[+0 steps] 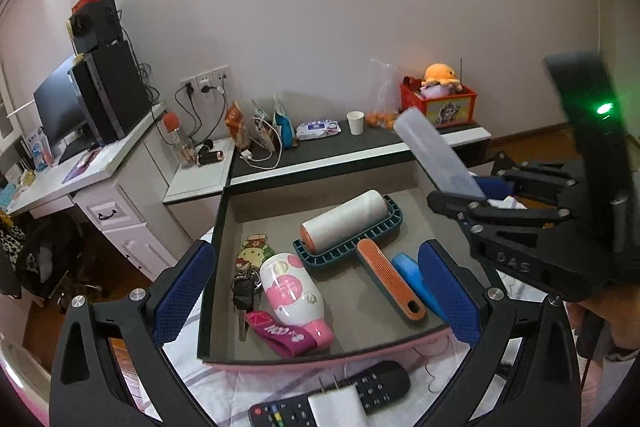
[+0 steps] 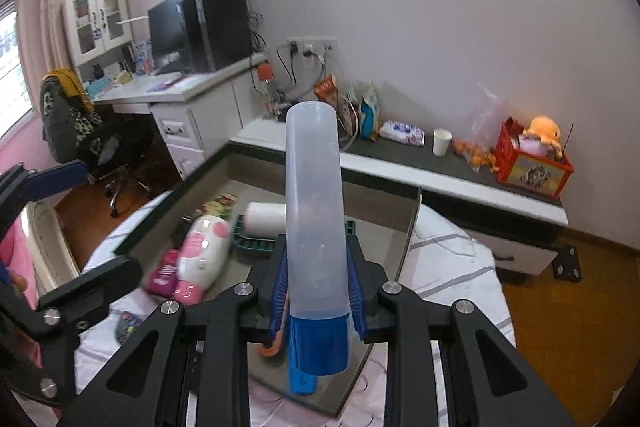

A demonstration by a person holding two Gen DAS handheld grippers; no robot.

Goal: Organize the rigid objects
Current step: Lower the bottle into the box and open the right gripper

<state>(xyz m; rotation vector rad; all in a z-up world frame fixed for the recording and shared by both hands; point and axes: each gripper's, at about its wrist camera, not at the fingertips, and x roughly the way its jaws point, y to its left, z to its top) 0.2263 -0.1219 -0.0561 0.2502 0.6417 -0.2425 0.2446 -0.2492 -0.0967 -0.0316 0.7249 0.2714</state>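
Observation:
A grey storage box (image 1: 224,267) sits on the striped bed and holds a lint roller (image 1: 348,223) in a teal holder, a pink and white bottle (image 1: 292,291), keys (image 1: 243,297) and a blue clip (image 1: 416,283). My right gripper (image 2: 318,287) is shut on a translucent tube with a blue cap (image 2: 314,211), held above the box; the tube also shows in the left wrist view (image 1: 436,155). My left gripper (image 1: 320,291) is open and empty over the box's near side. A black remote (image 1: 348,395) and a white plug (image 1: 336,405) lie in front of the box.
A low dark shelf (image 1: 344,147) behind the box holds snack bags, wipes, a paper cup (image 1: 355,123) and a red crate with a plush toy (image 1: 440,99). A white desk with a computer (image 1: 108,95) stands at the left. A chair (image 2: 80,131) stands by the desk.

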